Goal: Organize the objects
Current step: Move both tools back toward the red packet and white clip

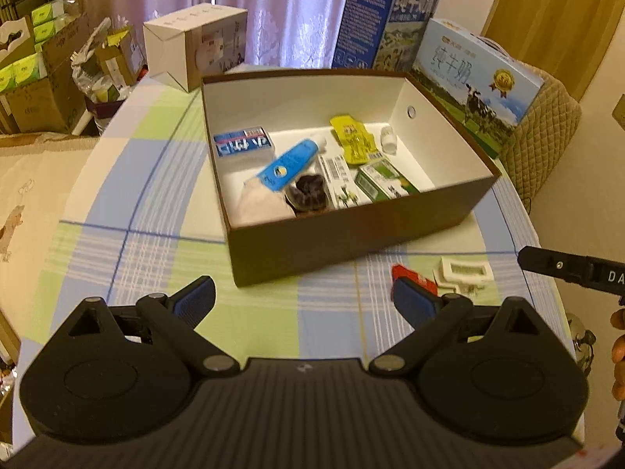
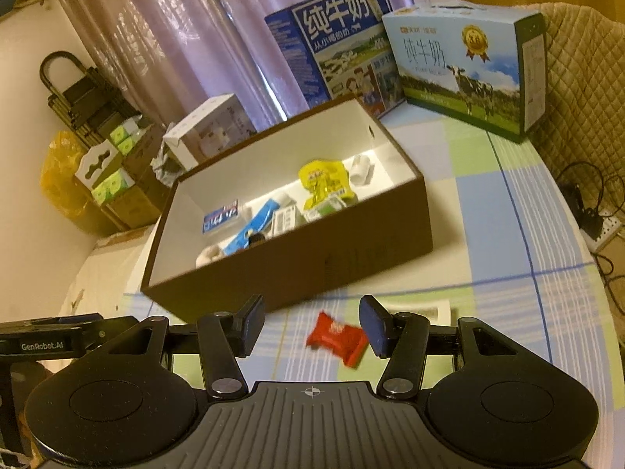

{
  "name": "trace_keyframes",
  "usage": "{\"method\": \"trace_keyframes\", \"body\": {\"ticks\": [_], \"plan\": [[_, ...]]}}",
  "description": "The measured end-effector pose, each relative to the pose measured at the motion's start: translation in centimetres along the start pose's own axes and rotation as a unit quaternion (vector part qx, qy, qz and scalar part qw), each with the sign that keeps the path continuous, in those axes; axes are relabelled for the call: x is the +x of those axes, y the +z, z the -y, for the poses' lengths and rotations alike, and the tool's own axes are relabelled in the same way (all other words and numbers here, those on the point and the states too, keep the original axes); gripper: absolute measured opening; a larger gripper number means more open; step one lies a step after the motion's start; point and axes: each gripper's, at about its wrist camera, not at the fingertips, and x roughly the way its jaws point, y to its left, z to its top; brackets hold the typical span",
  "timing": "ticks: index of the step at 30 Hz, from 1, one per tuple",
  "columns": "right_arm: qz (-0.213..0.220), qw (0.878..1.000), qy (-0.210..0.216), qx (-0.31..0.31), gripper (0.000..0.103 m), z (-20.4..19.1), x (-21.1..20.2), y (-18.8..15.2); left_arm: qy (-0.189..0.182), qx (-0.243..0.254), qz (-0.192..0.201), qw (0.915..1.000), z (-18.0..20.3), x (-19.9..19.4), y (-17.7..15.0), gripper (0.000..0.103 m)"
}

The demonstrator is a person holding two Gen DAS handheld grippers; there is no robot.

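A brown box [image 1: 351, 242] with a white inside stands on the checked tablecloth and holds several small items: a blue tube [image 1: 289, 164], a yellow pouch [image 1: 353, 138], a green carton [image 1: 384, 179] and a blue-and-white packet [image 1: 242, 144]. A red packet [image 2: 338, 338] lies on the cloth in front of the box [image 2: 312, 265]. My right gripper [image 2: 314, 322] hovers over the packet, open, and its pads do not press on it. A white flat item [image 1: 463, 271] lies beside the red packet [image 1: 414, 277]. My left gripper [image 1: 302, 297] is open with nothing in it, just short of the box's near wall.
Two milk cartons [image 2: 468, 62] and a white box [image 1: 199, 51] stand behind the brown box. Cardboard boxes and clutter [image 1: 47, 78] lie off the table's left. A quilted chair back [image 2: 578, 90] is at the right. Cables and a power strip [image 2: 601, 226] lie on the floor.
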Motion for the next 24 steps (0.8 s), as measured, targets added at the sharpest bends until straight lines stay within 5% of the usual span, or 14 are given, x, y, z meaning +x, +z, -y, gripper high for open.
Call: {"method": "trace_keyframes", "body": {"ticks": [24], "plan": [[-0.046,0.997,0.033,0.061,0.054,1.2,-1.7,-4.5,-0.017,0.029,-0.038,0.9987,4.0,0.4,-4.1,0.096]]}}
